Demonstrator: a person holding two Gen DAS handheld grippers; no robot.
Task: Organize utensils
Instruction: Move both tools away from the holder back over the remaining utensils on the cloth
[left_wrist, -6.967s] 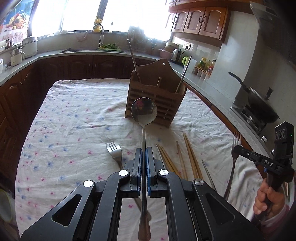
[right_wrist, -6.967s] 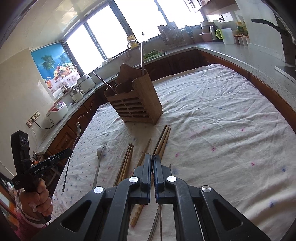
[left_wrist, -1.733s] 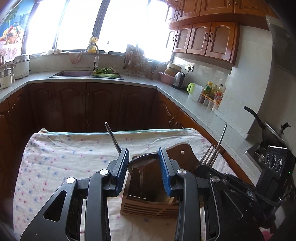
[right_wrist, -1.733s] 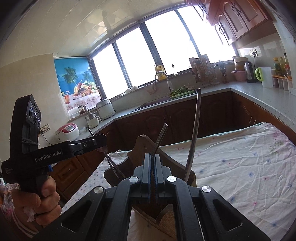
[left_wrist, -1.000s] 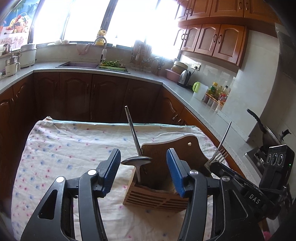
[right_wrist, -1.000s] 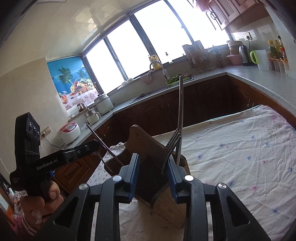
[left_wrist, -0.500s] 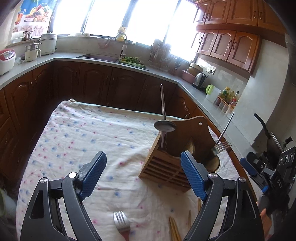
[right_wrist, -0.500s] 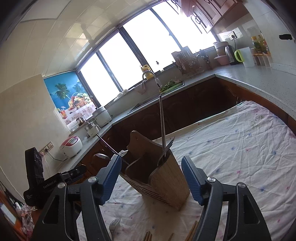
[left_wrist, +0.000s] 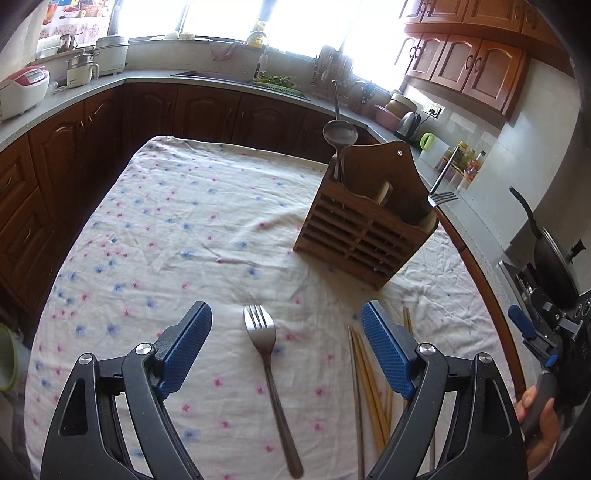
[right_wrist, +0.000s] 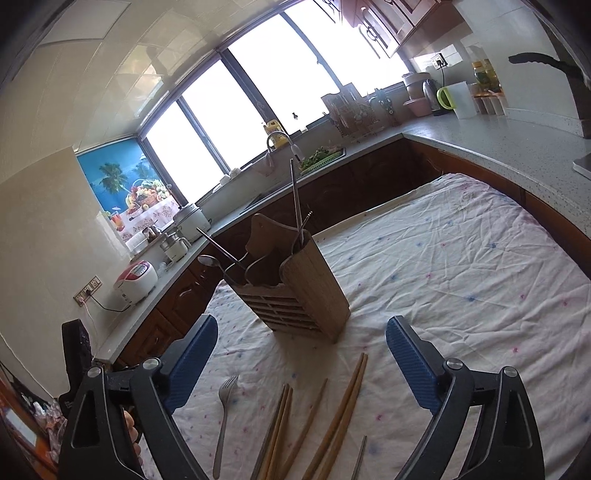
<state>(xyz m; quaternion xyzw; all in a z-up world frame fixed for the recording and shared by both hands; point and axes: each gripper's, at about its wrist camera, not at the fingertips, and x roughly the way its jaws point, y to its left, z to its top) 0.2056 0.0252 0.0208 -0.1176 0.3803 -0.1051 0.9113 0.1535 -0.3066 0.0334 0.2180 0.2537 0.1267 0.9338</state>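
A wooden utensil holder (left_wrist: 365, 236) stands on the flowered tablecloth (left_wrist: 177, 229). A spoon (left_wrist: 340, 133) and a fork (left_wrist: 441, 197) stand in it bowl and tines up. My left gripper (left_wrist: 286, 314) hangs open over a second fork (left_wrist: 273, 369) lying on the cloth, with wooden chopsticks (left_wrist: 365, 373) beside its right finger. My right gripper (right_wrist: 301, 328) faces the holder (right_wrist: 295, 291) from a short way back. Its jaws are opening and nothing is between them. Below it lie the chopsticks (right_wrist: 332, 413) and the loose fork (right_wrist: 223, 417).
Dark cabinets and a grey counter (left_wrist: 92, 88) wrap around the table's far and left sides. A rice cooker (right_wrist: 136, 277) sits on that counter. A pan (left_wrist: 554, 254) rests on the stove at right. A hand (left_wrist: 539, 410) holds the other gripper at the right edge.
Both grippers have pulled back from the holder and spread wide. The spoon and the fork stay standing in it. The left view has dropped toward the fork on the cloth.
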